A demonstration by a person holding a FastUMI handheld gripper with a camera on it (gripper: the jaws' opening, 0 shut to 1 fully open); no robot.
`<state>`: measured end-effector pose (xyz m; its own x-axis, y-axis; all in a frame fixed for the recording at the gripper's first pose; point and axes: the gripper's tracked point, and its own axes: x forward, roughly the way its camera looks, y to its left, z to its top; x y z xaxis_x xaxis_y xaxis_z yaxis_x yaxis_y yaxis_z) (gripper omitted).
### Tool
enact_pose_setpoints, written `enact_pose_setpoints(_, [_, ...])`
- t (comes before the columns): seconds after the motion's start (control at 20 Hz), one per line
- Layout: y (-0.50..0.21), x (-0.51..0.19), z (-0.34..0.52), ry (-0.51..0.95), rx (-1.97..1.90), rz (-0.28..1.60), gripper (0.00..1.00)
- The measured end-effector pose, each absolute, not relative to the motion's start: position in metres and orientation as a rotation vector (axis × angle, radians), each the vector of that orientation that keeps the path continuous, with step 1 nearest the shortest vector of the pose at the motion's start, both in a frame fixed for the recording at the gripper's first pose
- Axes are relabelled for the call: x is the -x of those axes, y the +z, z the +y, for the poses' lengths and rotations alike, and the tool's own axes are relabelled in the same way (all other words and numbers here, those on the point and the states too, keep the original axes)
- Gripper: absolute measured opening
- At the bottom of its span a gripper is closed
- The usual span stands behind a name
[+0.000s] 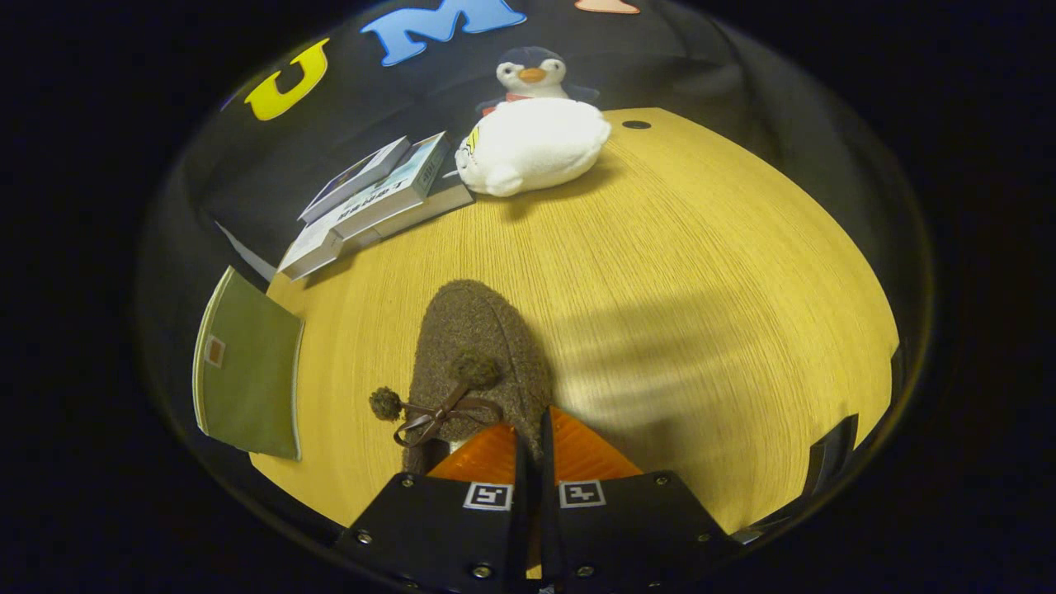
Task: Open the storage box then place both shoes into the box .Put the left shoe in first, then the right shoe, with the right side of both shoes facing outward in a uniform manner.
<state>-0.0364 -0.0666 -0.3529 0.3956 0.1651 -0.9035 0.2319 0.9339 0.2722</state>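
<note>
Gripper view: the gripper (528,450) has its jaws drawn almost together with only a thin slit between them, sitting at the heel end of the brown fuzzy shoe (478,363). They look pinched on the shoe's rear collar, but the contact itself is hidden under the fingers, so a true clamp cannot be confirmed. The shoe lies toe-away on the tabletop (660,272), with its ribbon bow and pompoms (437,404) just ahead of the fingers. Judgement: this is the pick-up of one shoe. Which shoe it is cannot be told. For a good lift the grip should bite the collar wall, not the bow, and the shoe should come up level so the toe does not drag. The green storage box (247,367) sits to the left of the shoe at the tabletop's edge, its lid looking closed from here, so opening may still be pending. Open room lies to the right and ahead; the book stack (371,202) and the white plush (532,144) with the penguin toy (532,74) sit well beyond.
</note>
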Motion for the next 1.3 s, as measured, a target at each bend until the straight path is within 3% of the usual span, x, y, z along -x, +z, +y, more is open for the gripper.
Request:
enact_pose_setpoints(0.75, [-0.236,-0.009,0.025,-0.009,-0.556,1.036,0.07])
enact_pose_setpoints(1.3, [-0.185,-0.036,0.135,0.103,-0.541,1.013,0.06])
